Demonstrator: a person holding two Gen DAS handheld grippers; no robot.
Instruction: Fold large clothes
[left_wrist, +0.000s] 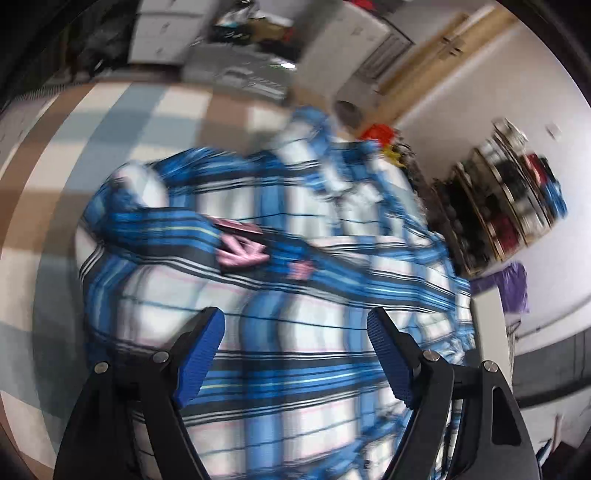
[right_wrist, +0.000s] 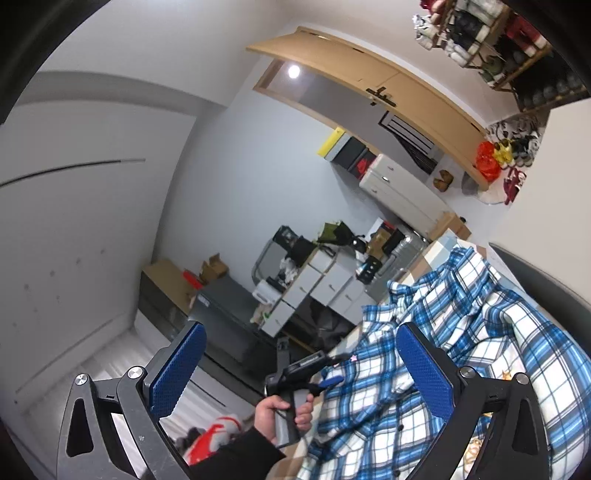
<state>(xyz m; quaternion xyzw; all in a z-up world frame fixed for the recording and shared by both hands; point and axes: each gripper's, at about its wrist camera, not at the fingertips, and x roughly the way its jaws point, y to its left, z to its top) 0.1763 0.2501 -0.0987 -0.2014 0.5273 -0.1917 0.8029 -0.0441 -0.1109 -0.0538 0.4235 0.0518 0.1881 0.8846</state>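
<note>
Left wrist view: left gripper (left_wrist: 295, 354) jaws spread wide, empty, above the blue plaid shirt (left_wrist: 266, 295) heaped on a checked bed (left_wrist: 110, 122). Right gripper (right_wrist: 299, 369) likewise released, level; a hand (right_wrist: 284, 413) beyond.

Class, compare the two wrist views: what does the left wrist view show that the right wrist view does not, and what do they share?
Only the left wrist view: the left gripper from behind, open above the cloth with nothing between its fingers, a pink patch on the shirt, and the checked surface under it.

Only the right wrist view: the right gripper, open and empty, a hand holding the other gripper's handle at the shirt's edge, and the grey drawers.

Both: the blue plaid shirt, the wooden door and the shelf rack.
</note>
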